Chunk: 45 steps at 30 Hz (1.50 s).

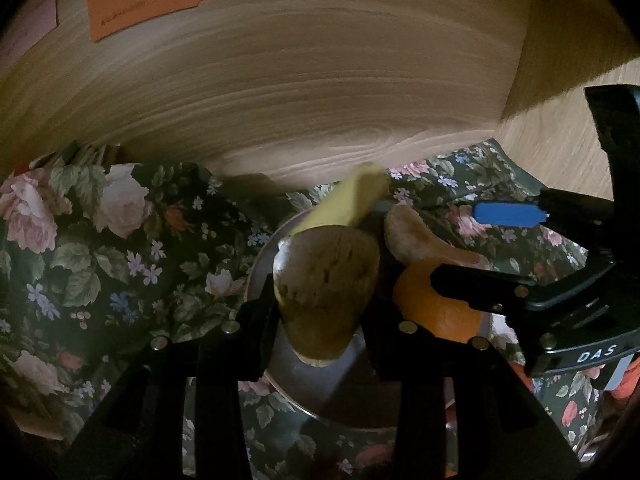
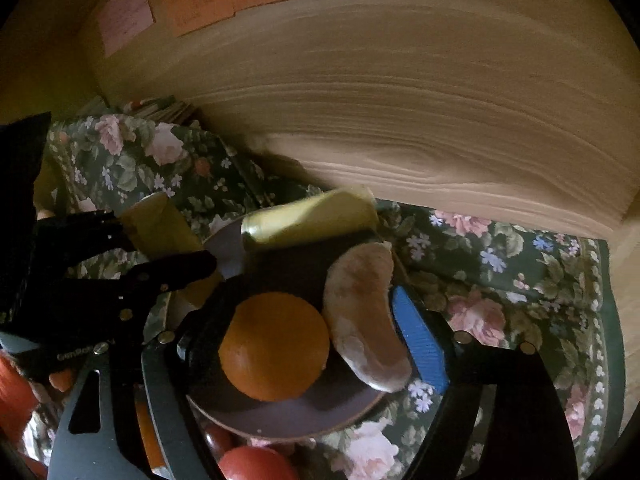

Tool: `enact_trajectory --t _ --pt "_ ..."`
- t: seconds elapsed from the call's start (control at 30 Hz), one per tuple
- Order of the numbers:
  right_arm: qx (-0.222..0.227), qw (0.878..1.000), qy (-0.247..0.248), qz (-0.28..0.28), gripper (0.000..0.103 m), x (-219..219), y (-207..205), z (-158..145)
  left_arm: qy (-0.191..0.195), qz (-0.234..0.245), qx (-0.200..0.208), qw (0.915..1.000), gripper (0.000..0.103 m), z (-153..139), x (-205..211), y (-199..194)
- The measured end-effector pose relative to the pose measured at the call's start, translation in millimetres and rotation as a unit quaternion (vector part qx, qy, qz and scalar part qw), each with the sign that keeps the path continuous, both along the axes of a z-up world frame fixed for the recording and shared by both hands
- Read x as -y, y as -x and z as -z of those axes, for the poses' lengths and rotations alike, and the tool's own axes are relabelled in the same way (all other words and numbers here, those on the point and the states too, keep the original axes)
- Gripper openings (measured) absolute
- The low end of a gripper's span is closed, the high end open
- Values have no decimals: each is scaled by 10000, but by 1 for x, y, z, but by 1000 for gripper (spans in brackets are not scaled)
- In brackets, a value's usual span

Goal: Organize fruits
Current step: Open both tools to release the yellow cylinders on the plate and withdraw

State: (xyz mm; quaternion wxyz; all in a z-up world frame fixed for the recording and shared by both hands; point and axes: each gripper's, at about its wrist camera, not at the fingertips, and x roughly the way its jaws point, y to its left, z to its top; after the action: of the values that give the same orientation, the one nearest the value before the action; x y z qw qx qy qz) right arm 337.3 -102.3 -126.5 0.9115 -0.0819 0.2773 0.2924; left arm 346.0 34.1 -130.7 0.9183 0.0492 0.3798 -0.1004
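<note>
Dim light is hiding much of the plate (image 1: 320,392) at lower centre. The left tool (image 1: 320,300) is gripping a yellow-brown fruit (image 1: 326,292) above it. Only the right view is showing the right tool (image 2: 316,344) spread wide around an orange (image 2: 274,346) and pale banana (image 2: 366,316).

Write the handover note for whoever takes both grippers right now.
Left gripper: shut on a yellowish-brown fruit, held over the plate.
Right gripper: open, its fingers either side of the orange and the pale curved fruit on the plate.
Yellow banana lies across the plate's far rim.
A red fruit sits off the plate, near side.
Left: set down the held fruit, collect the red one.
</note>
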Motion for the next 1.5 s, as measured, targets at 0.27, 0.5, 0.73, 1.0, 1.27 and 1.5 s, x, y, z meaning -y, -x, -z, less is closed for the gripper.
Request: enact_trajectory --t 0.27,0.5,0.73,1.0,1.27,1.5 --pt "148 9995 -264 -5 79 18 18 -5 -44 311 -242 9992 38 1 6 1" --pt "258 9992 -289 52 80 25 26 -3 -24 159 -213 9996 46 -2 9 -14" --pt "435 9986 -218 182 80 33 35 -1 -5 200 -65 9998 60 -6 20 -14" --pt "579 9980 -182 179 80 40 51 3 44 233 64 9997 61 -17 26 -3" --pt "712 9973 -127 116 80 37 70 7 224 117 279 9993 64 -35 14 32" --pt "738 9972 -75 50 80 36 89 17 173 -58 457 9988 67 -39 -4 72"
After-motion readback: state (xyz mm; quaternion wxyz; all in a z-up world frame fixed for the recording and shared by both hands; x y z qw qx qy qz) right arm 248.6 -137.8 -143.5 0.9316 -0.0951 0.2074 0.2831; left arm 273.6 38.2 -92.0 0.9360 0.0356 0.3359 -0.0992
